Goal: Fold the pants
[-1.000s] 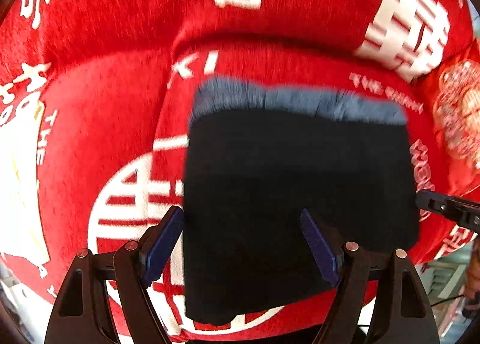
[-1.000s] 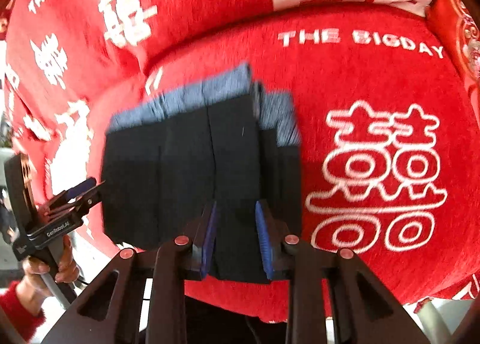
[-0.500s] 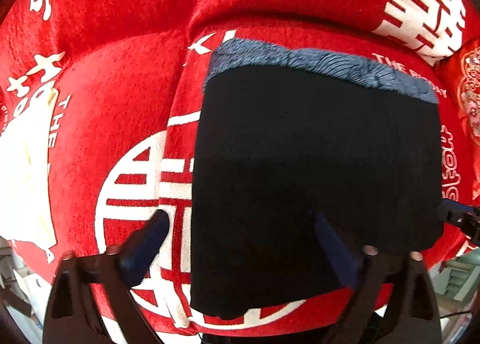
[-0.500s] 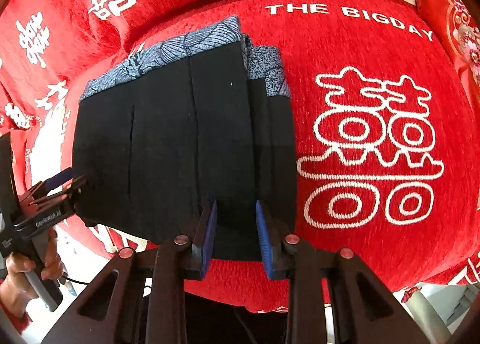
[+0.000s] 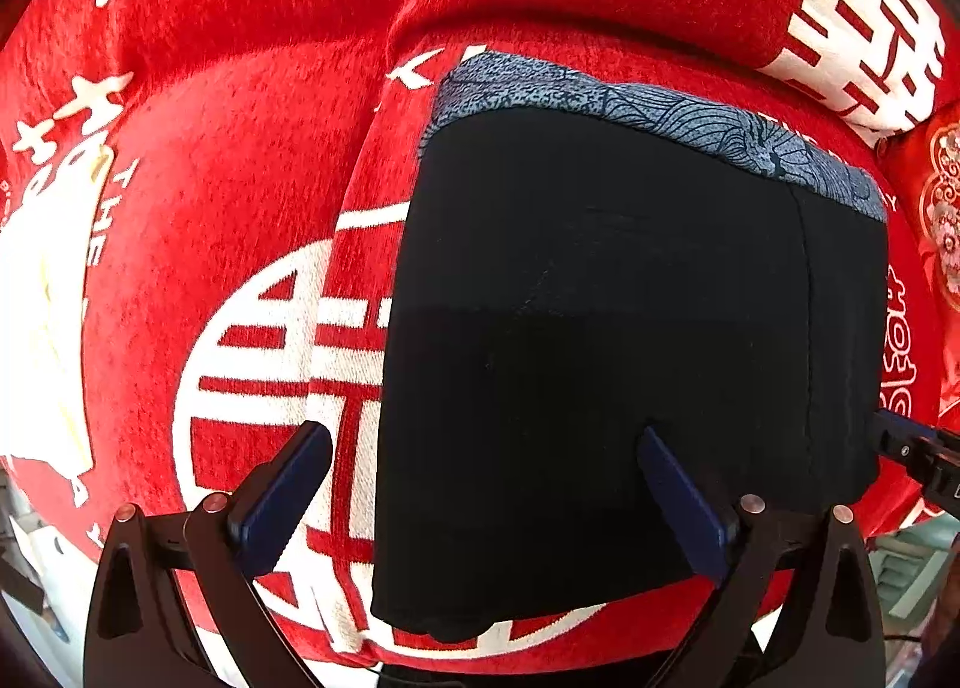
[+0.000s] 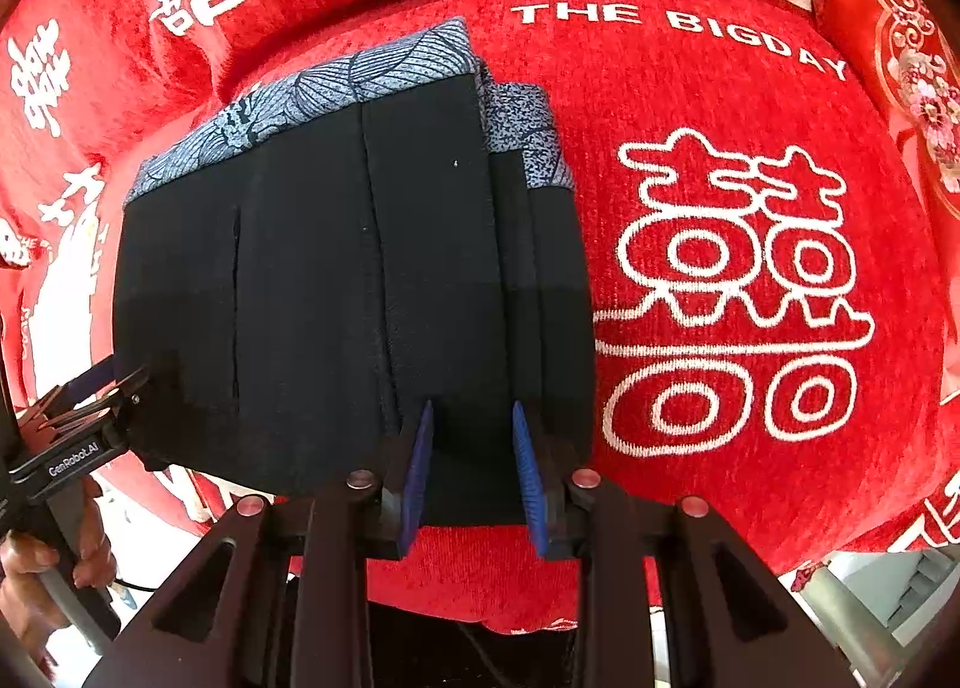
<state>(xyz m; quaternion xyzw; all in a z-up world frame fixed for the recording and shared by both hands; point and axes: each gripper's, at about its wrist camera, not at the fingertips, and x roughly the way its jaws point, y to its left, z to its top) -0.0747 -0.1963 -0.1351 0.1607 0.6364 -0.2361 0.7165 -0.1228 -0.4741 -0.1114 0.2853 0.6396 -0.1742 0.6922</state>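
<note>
Item: pants, black with patterned blue waistband, lying folded on the red cushion directly ahead of both tools. Left gripper is hovering wide open, straddling the near left edge, gripping nothing. Right gripper is standing partly open around the near hem; whether it is gripping cannot be told.

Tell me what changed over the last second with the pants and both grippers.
The folded pants fill more of both views and have gone from blurred to sharp. The left gripper has spread wider and stays open around their near edge. The right gripper still straddles that edge; no new fold.
</note>
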